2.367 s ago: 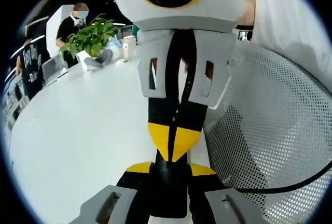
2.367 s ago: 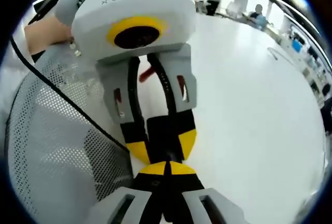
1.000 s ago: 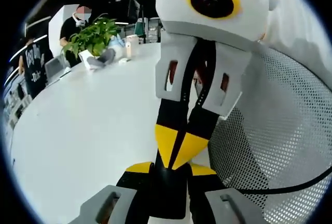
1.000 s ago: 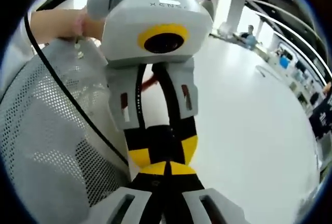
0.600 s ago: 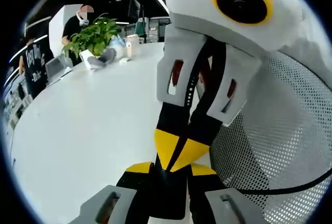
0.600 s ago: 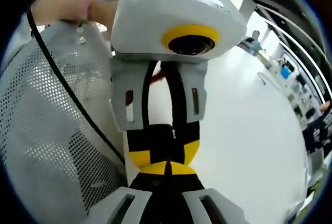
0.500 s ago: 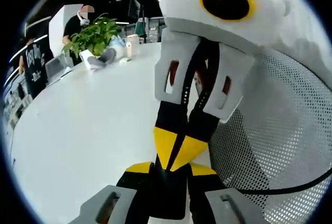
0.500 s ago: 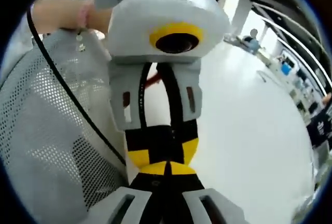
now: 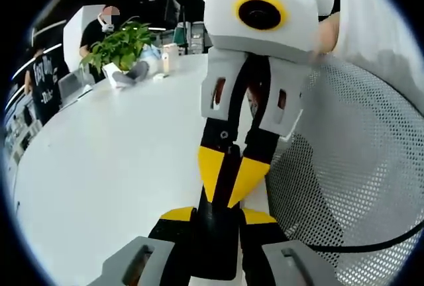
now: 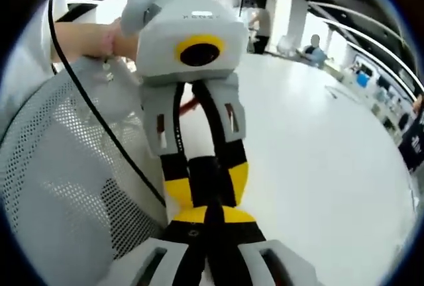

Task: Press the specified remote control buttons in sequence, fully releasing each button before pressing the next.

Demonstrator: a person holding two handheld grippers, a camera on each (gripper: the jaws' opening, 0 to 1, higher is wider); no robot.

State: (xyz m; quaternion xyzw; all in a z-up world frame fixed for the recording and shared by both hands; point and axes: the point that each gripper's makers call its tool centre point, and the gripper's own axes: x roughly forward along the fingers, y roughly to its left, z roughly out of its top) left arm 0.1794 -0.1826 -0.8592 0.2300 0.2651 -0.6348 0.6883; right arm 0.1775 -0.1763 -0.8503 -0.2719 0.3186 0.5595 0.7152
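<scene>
My left gripper (image 9: 217,216) is shut on a slim black remote control (image 9: 215,239), seen edge on, with no buttons visible. My right gripper (image 9: 228,175) comes down from above, tip to tip with the left one. Its yellow tips sit at the remote's far end, with a dark strip running between them. In the right gripper view my right gripper (image 10: 212,216) looks shut at the bottom. The left gripper (image 10: 207,185) faces it, with the black remote control (image 10: 207,172) between its yellow tips. A hand (image 10: 86,38) holds the left gripper.
A wide white table (image 9: 112,167) spreads to the left, with a potted plant (image 9: 119,46) and small items at its far edge. A grey mesh chair back (image 9: 358,167) with a black cable stands close at the right. People sit far back. A small red thing (image 10: 189,105) lies on the table.
The right gripper has drawn back from the left camera and tilted more upright. A dark strip now shows between its yellow tips. The left gripper still holds the remote.
</scene>
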